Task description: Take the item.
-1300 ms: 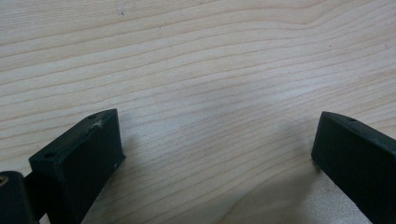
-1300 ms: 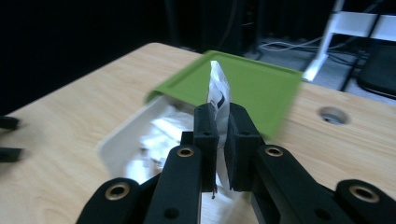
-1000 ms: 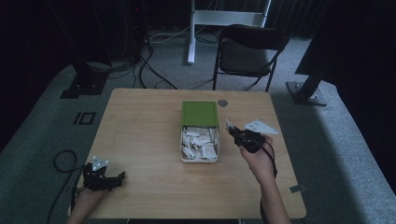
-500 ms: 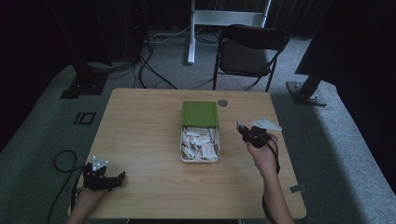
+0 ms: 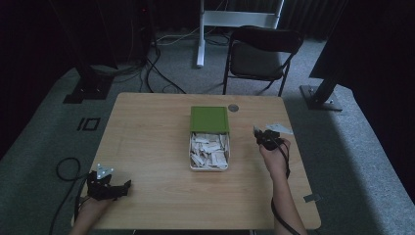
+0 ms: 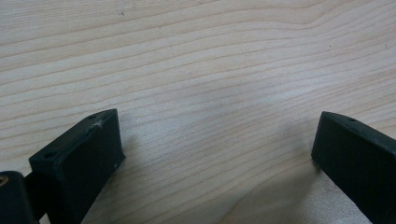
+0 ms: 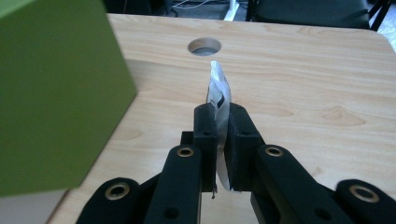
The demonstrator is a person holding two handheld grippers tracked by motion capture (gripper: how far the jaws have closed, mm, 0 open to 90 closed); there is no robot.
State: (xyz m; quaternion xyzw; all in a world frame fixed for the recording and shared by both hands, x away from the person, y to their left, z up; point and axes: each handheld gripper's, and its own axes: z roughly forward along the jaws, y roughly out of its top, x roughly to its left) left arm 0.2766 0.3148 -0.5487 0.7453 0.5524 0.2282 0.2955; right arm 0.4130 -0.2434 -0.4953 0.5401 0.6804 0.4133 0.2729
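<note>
Right gripper [image 7: 222, 140], fingers clamped on a white packet [image 7: 219, 95], held just right of the green-lidded box [image 5: 209, 119]; left gripper [image 6: 215, 154], fingers wide apart, resting at the desk's [image 5: 147, 142] near-left corner.

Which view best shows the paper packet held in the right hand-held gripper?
The right gripper view: the white packet stands edge-on, pinched between the jaws of the right hand-held gripper, with dark print visible. The high view shows the right hand-held gripper small beside the box, the packet hard to make out there. The left gripper view shows bare table.
</note>
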